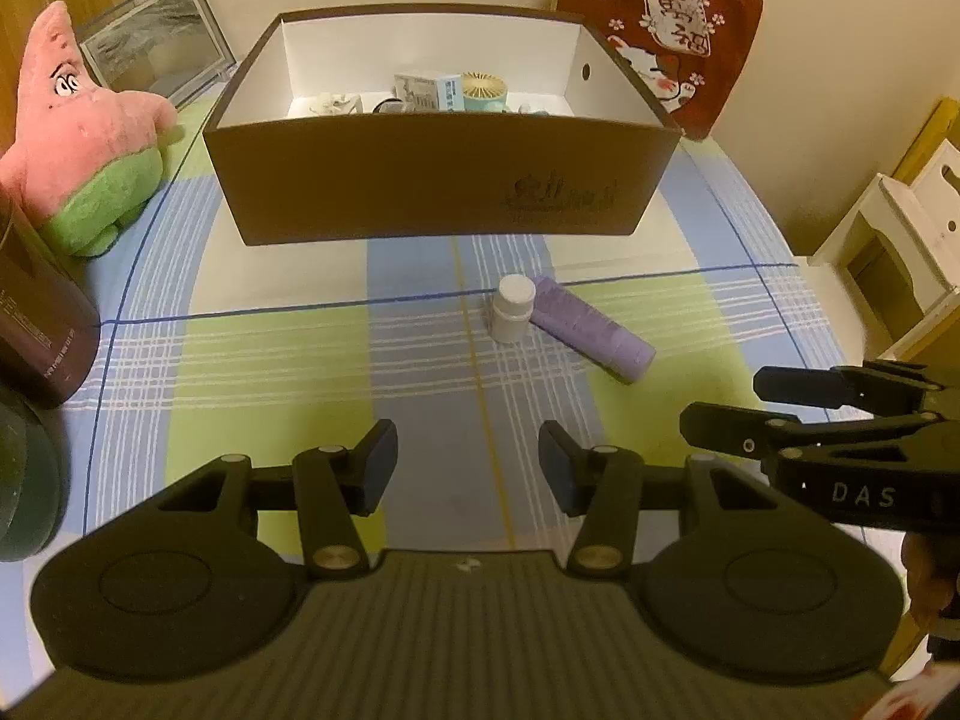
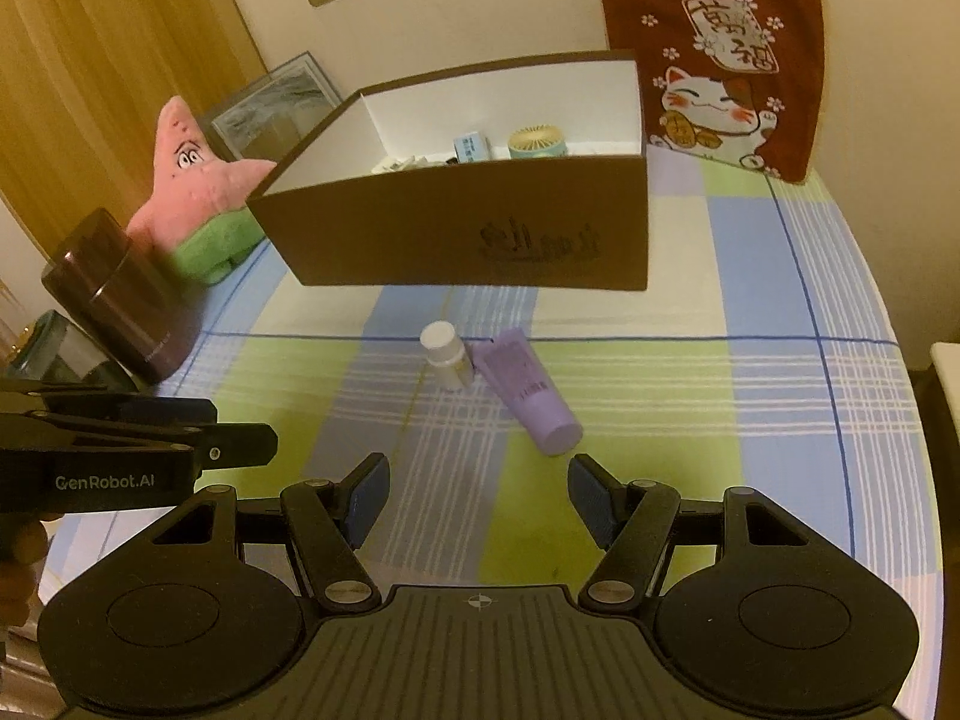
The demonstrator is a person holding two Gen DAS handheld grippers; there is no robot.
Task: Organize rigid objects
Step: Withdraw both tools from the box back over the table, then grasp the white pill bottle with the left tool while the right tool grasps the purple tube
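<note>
A small white bottle [image 1: 511, 307] stands on the checked cloth, touching a purple tube [image 1: 591, 328] that lies on its side to its right. Both also show in the right wrist view: the bottle [image 2: 445, 359] and the tube [image 2: 528, 390]. Behind them is an open brown box [image 1: 432, 186], also in the right wrist view [image 2: 480, 228], holding a small carton, a round teal fan and white items. My left gripper [image 1: 468, 468] is open and empty, short of the bottle. My right gripper [image 2: 477, 501] is open and empty, just short of the tube's near end.
A pink star plush [image 1: 78, 132] and a dark cylinder tin [image 1: 36, 330] stand at the left. A picture frame [image 1: 153, 39] and a red cat cushion [image 1: 666, 30] lean on the back wall. White furniture [image 1: 888, 240] stands beyond the table's right edge.
</note>
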